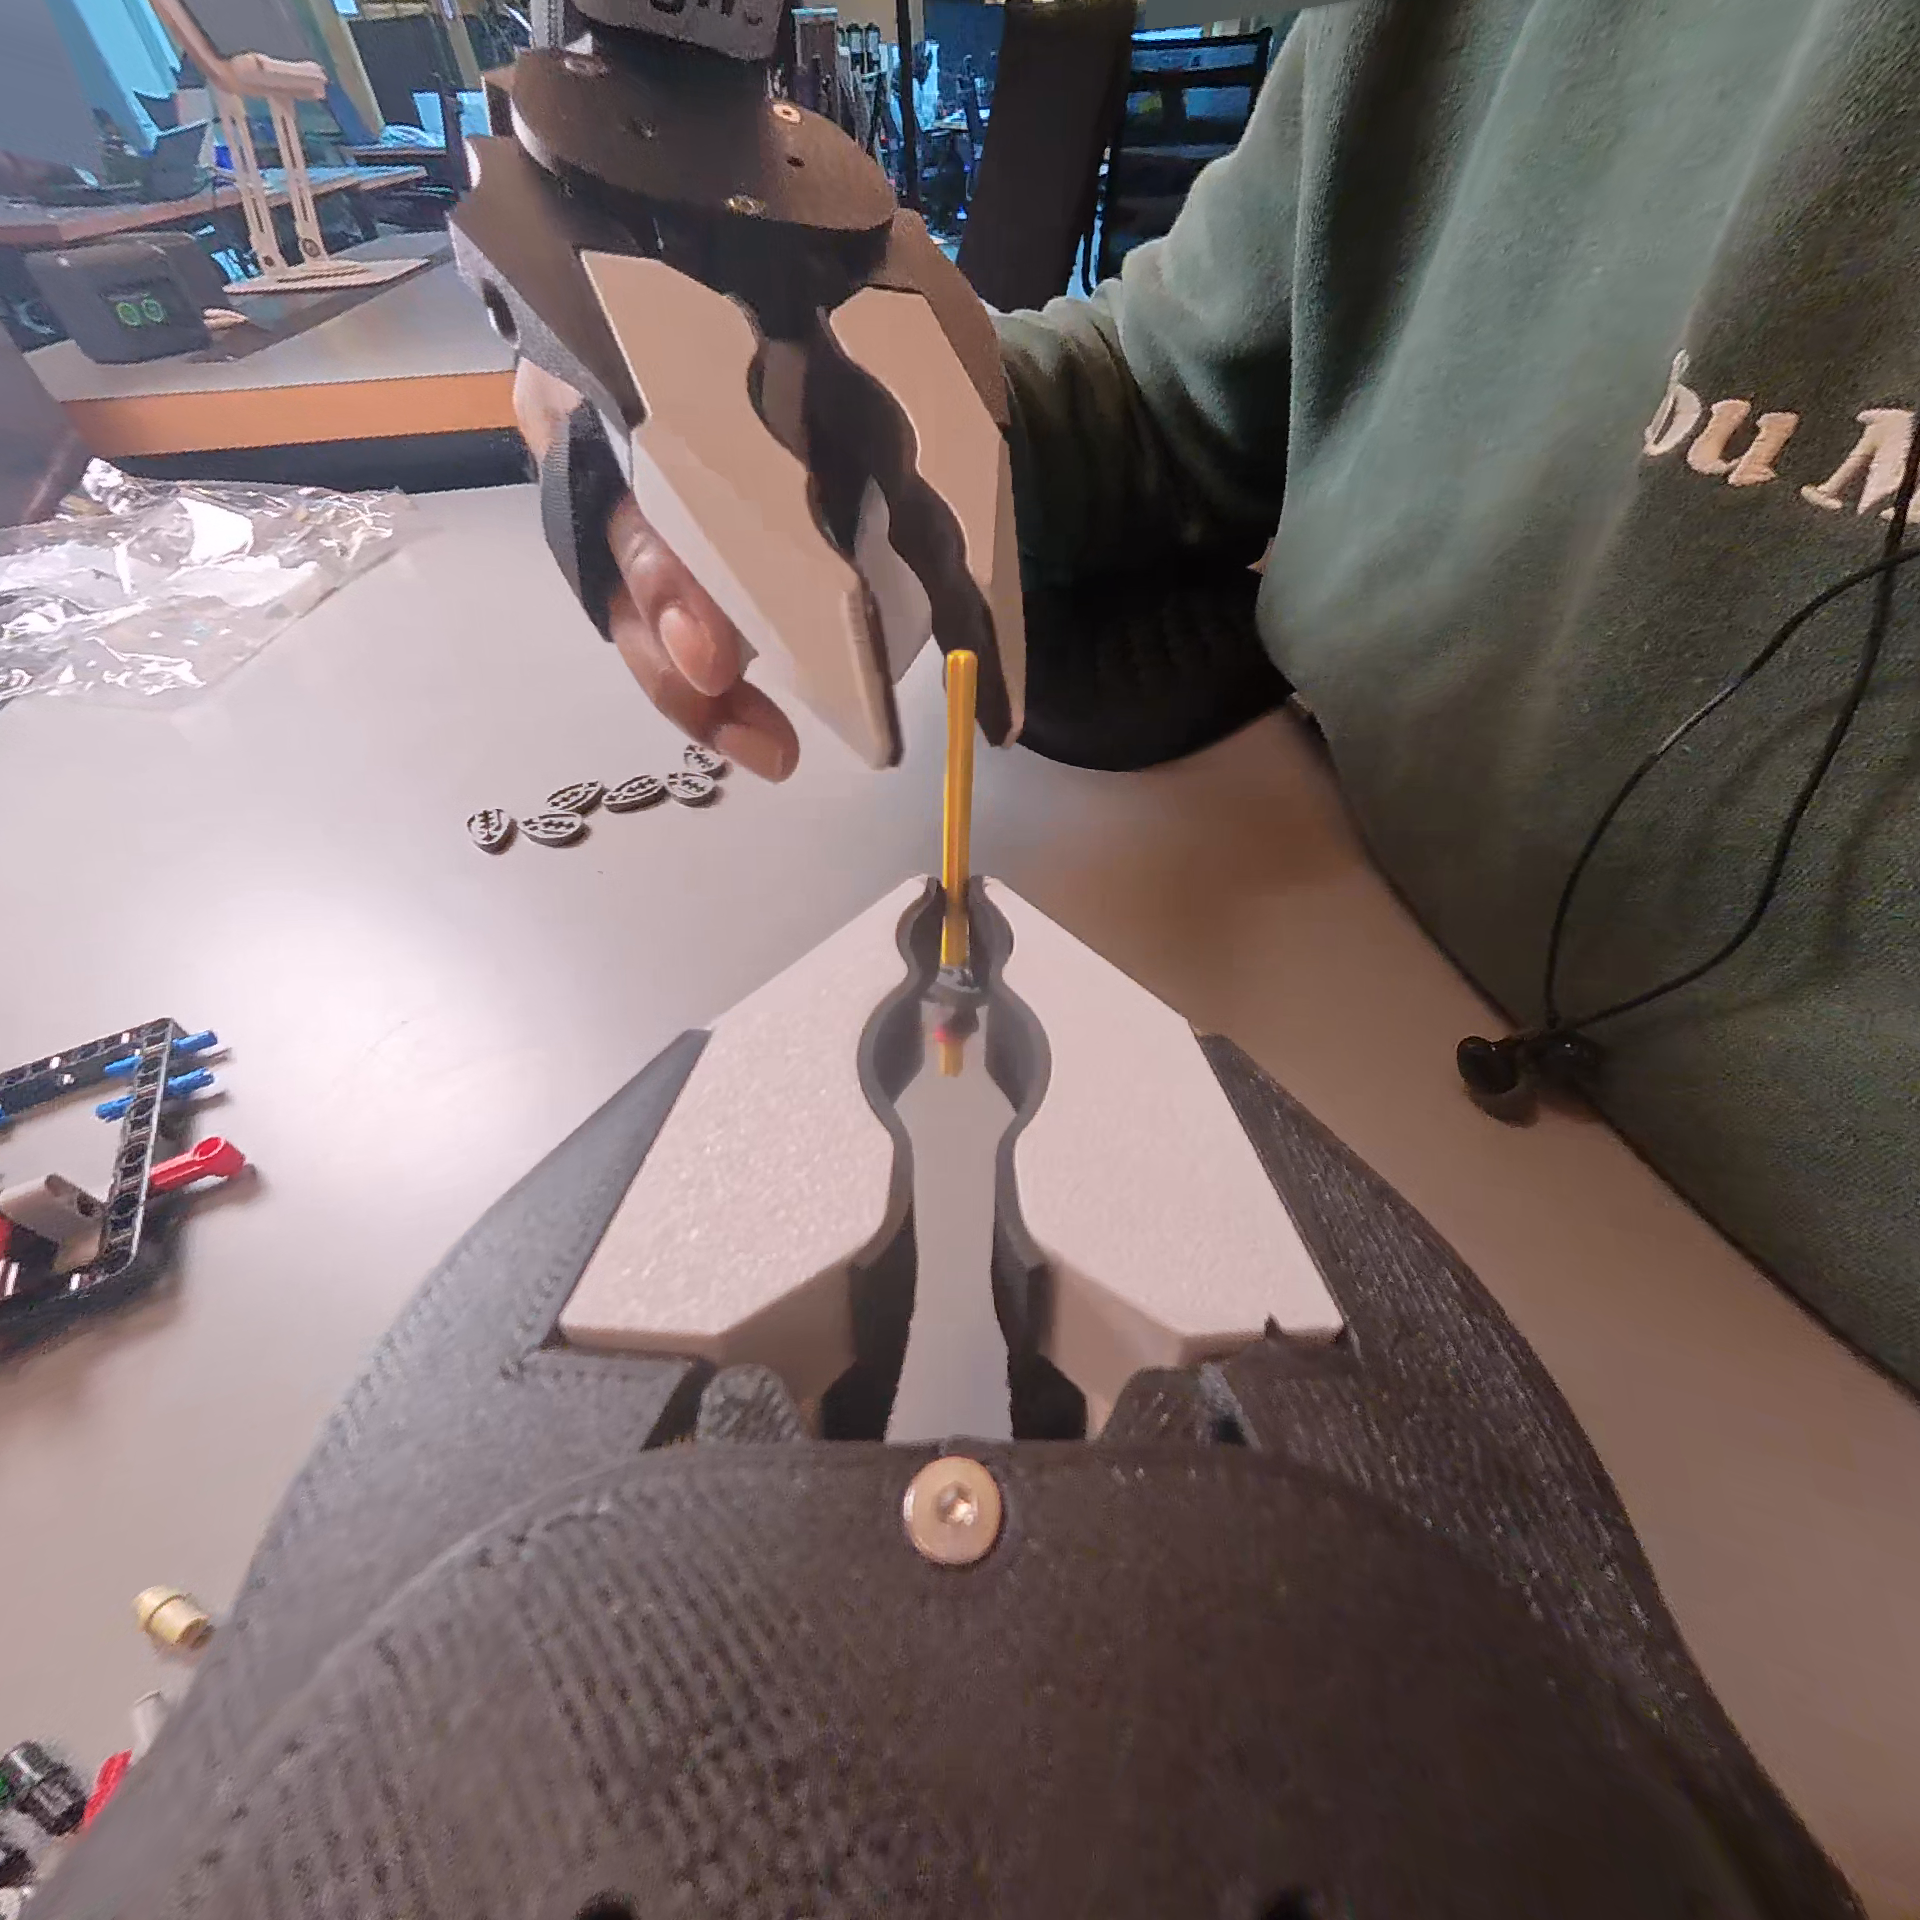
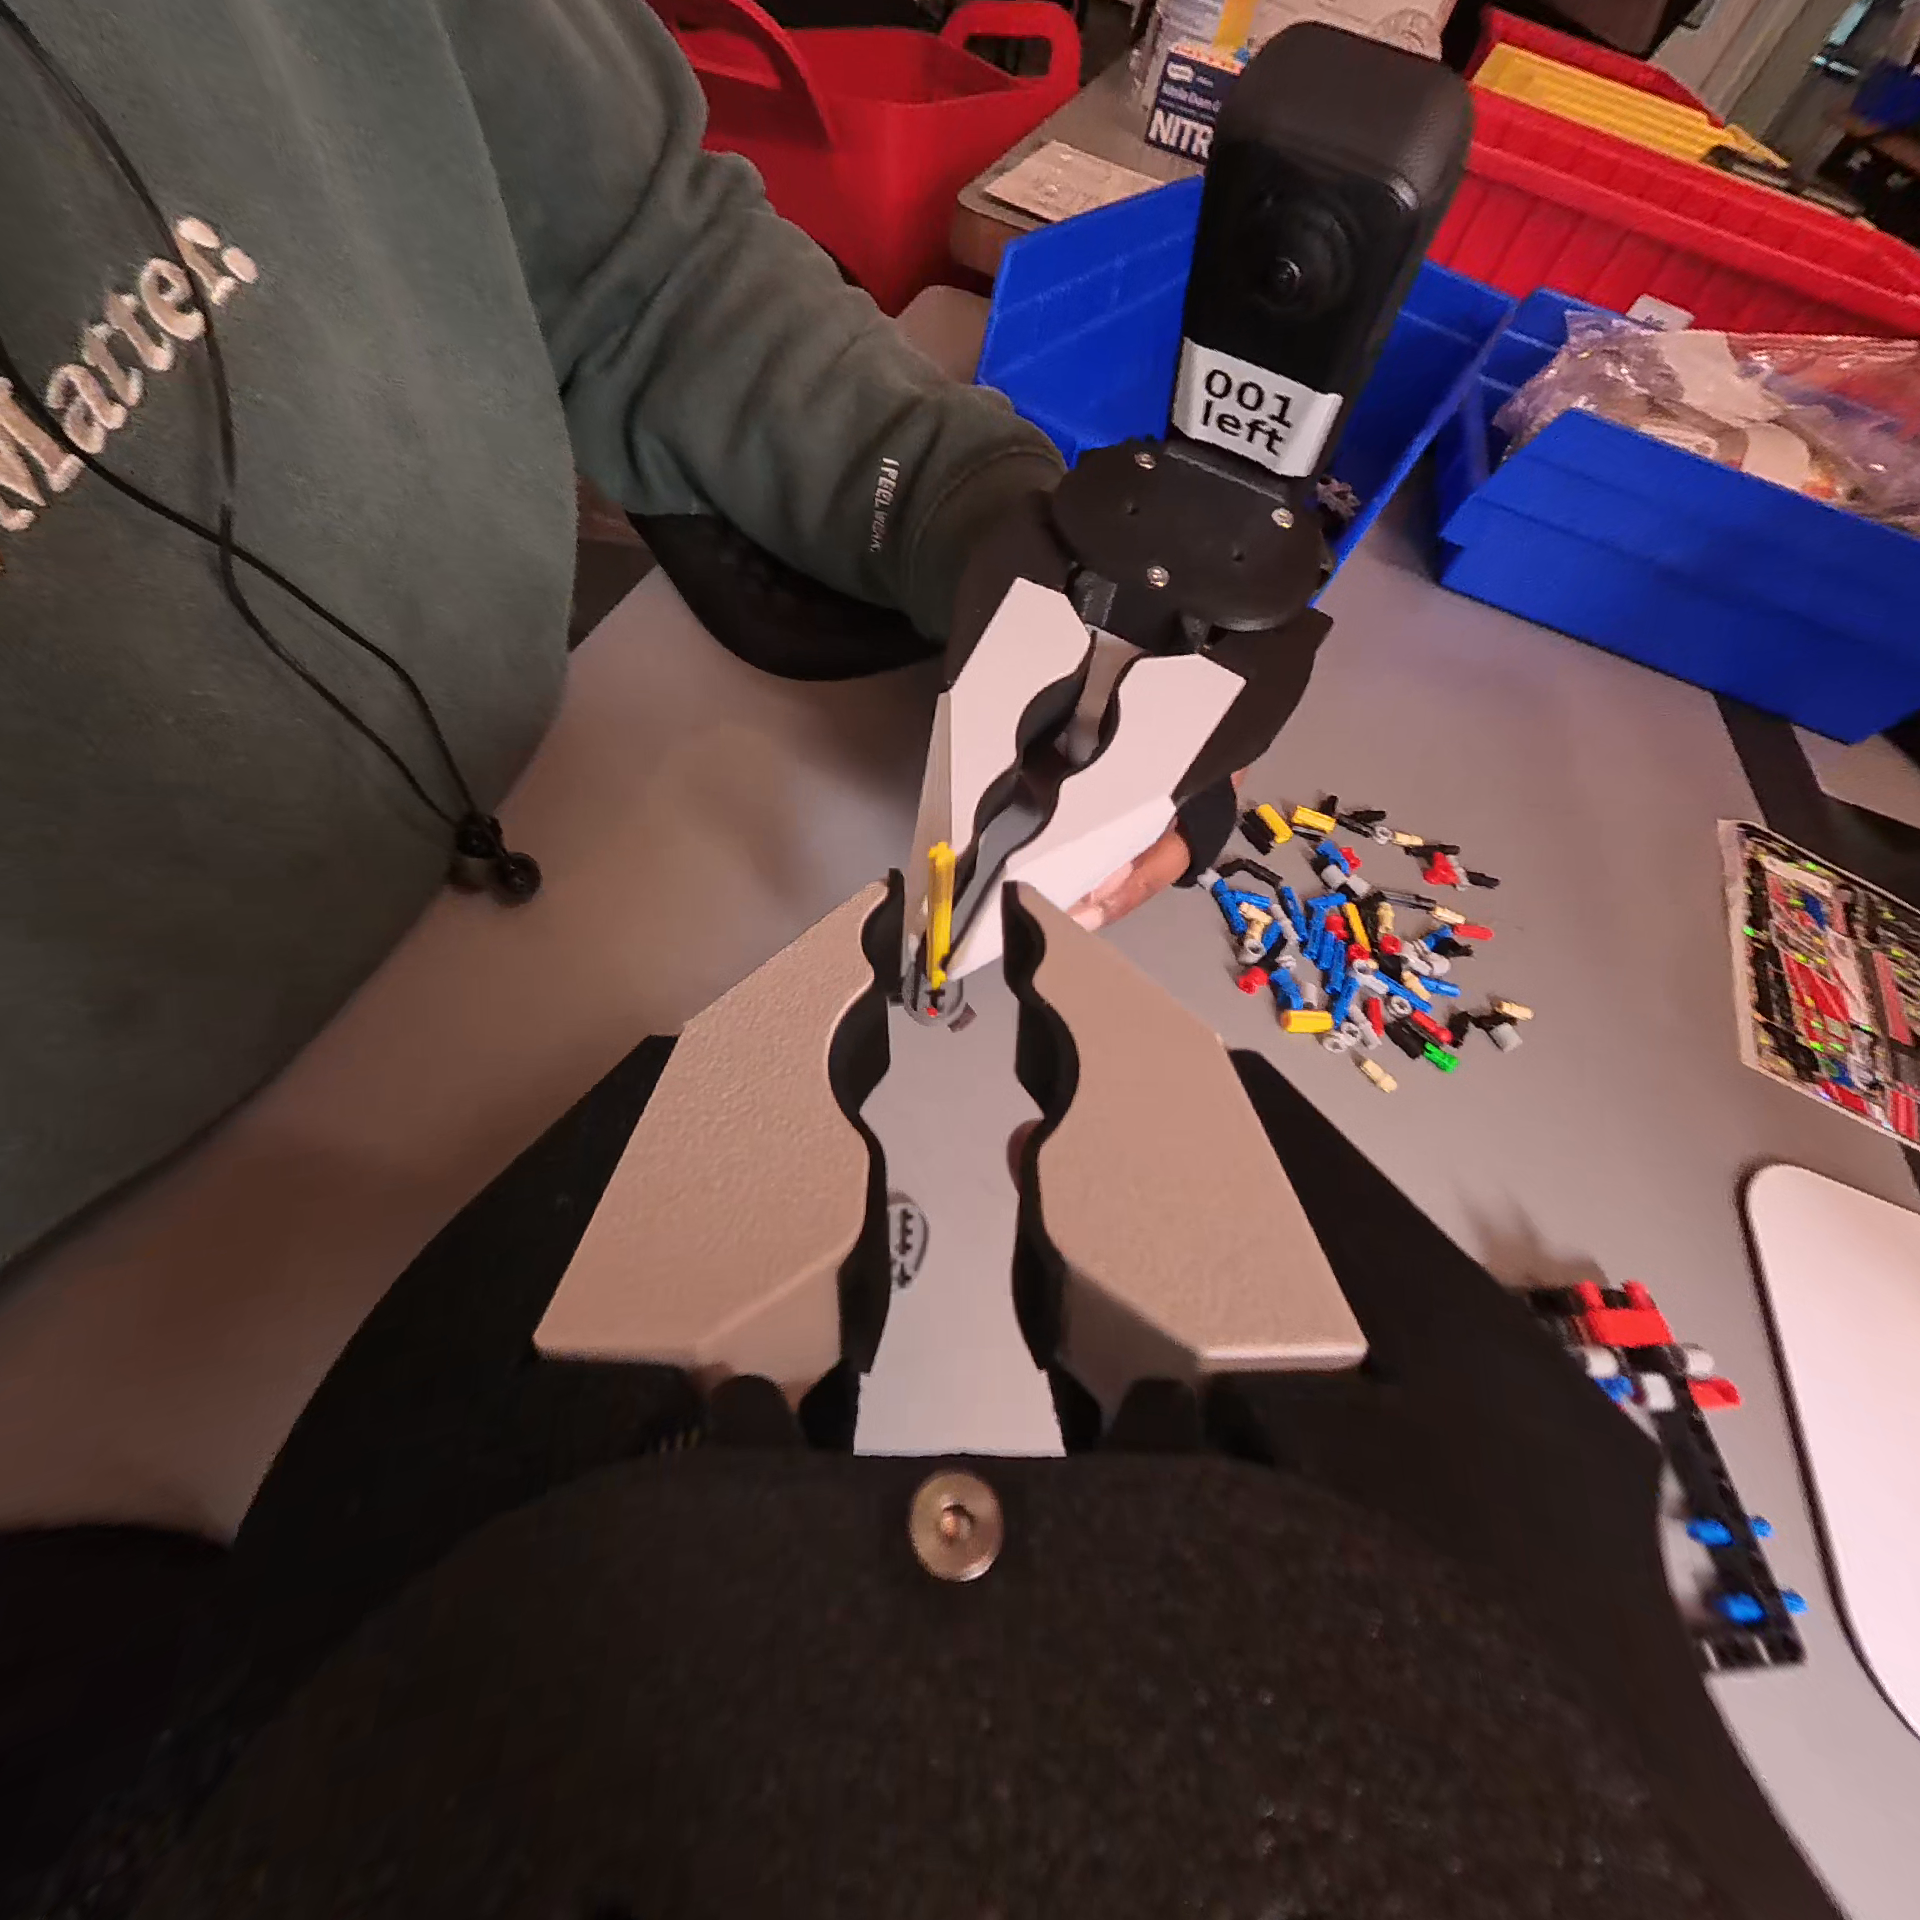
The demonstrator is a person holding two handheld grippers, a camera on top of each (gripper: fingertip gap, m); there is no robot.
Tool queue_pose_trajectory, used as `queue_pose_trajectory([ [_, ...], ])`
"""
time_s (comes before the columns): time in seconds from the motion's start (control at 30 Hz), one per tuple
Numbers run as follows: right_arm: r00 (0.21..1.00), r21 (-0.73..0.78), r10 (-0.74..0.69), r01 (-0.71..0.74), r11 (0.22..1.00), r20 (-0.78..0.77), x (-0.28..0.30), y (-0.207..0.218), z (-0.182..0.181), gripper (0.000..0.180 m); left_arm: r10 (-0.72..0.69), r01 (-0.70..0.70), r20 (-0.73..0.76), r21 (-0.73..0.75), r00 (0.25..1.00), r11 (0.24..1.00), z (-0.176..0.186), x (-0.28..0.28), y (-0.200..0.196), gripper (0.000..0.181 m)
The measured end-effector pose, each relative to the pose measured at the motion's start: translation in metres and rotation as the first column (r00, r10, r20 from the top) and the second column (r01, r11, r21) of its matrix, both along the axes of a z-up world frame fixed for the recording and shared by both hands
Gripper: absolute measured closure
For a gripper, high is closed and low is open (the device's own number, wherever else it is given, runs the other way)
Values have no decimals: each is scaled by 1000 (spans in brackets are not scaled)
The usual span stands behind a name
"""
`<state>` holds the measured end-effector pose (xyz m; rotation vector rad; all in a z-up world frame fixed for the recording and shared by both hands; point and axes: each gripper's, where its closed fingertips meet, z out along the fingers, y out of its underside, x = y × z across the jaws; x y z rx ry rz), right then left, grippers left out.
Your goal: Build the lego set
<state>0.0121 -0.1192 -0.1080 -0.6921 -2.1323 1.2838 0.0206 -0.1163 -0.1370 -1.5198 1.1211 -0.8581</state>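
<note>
Above grey table (image 1: 312, 935), left gripper (image 1: 951, 894) clamps yellow axle (image 1: 958, 769), its long axis aimed between right gripper (image 1: 945, 727)'s parted jaws

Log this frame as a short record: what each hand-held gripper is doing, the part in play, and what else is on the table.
left hand-held gripper: shut on a thin yellow plastic rod, which has a small dark collar near its held end
right hand-held gripper: open, with the rod's free end between its fingers, not clamped
partly built black beam frame with blue pins: lying on the grey table, untouched
pile of small mixed-colour loose pieces: on the table
stage: rod being passed or fitted, mid-air
</note>
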Motion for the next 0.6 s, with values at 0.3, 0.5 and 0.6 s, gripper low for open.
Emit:
queue_pose_trajectory([
  [0.3, 999, 9, -19, 19, 1000, -38, -2, 2, 6, 178, 96, -96, 0, 28, 995, 995, 6, -12, 13, 142],
  [0.5, 991, 20, -87, 89, 996, -103, -6, 17, 20, 178, 178, -176, -34, 69, 983, 982, 6, -28, 24, 162],
  [0.6, 985, 27, -114, 119, 993, -127, -9, 21, 22, 178, 218, -209, -53, 140, 975, 968, 9, -25, 28, 164],
])
